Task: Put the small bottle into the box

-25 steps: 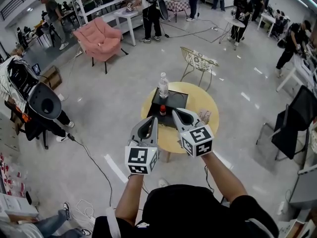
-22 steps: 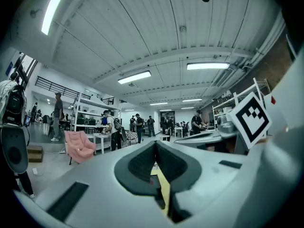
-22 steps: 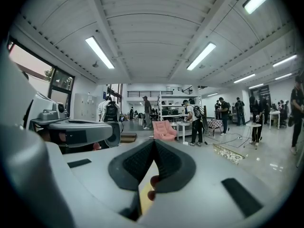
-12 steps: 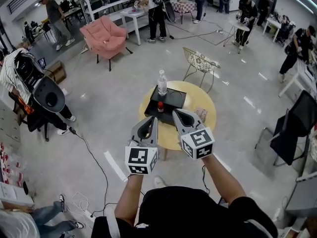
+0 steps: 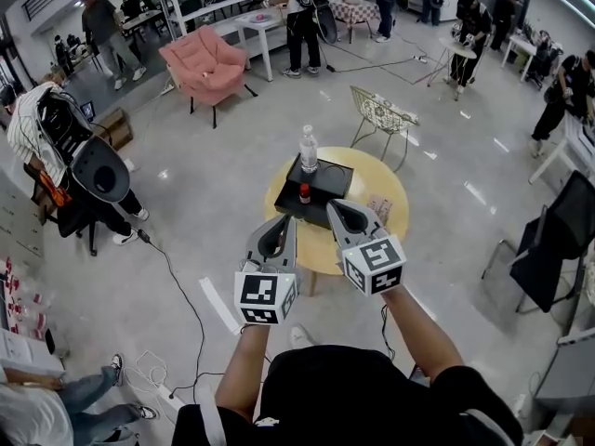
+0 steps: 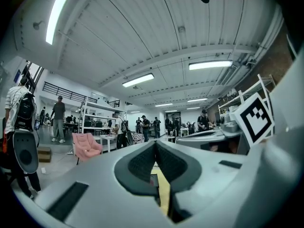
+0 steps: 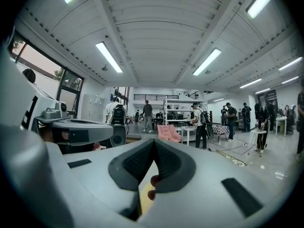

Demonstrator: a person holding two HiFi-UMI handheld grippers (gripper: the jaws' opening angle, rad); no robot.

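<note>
Nearest, at six o'clock of the scene: the grey plastic left gripper point(image 5: 285, 221) and its twin, the grey plastic right gripper point(image 5: 332, 206), each with ribbed dark pads pressed together on nothing. Just beyond the tips, at about seven o'clock on the flat matt black box point(image 5: 327, 180): the small bottle with a glossy red cap point(image 5: 304, 193), upright; cannot tell whether on a lid or already inside. To pick well, spread one pair of jaws first, come in level, close low on the slim round body rather than the cap. Beneath, a smooth round yellow table point(image 5: 383, 190); at the box's eleven o'clock, a tall clear plastic water bottle point(image 5: 308, 147), probably easy to topple.
</note>
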